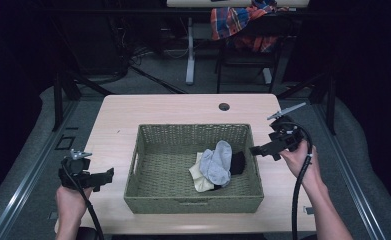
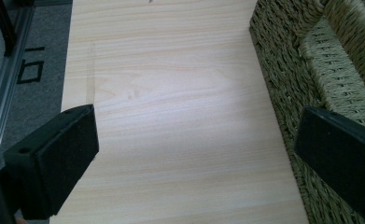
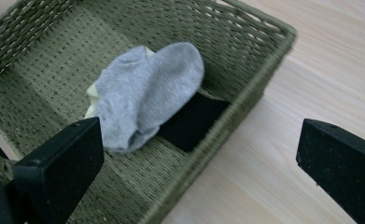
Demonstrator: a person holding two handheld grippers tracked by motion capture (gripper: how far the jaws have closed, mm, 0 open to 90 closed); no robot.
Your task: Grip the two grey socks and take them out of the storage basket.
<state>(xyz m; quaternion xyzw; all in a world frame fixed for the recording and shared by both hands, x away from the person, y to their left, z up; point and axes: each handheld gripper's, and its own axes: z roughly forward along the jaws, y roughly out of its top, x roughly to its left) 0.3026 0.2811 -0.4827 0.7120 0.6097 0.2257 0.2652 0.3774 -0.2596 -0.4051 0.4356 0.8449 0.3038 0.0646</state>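
Note:
A green woven basket (image 1: 148, 197) stands in the middle of the light wood table (image 1: 183, 107). Inside it, toward the right, lies a grey sock (image 1: 217, 163) over a pale yellow sock (image 1: 199, 177) and a black sock (image 1: 237, 162). My right gripper (image 1: 255, 149) hovers open over the basket's right rim, its jaws wide apart and holding nothing. In the right gripper view the grey sock (image 3: 147, 91) lies ahead, with the black sock (image 3: 192, 122) against the basket (image 3: 245, 93) wall. My left gripper (image 1: 111, 174) is open over bare table, left of the basket (image 2: 287, 74).
A round cable hole (image 1: 224, 106) sits near the table's far edge. Beyond the table stands a chair draped with a plaid cloth (image 1: 238, 22). Grey floor and a metal rail (image 2: 5, 88) run along the table's left side.

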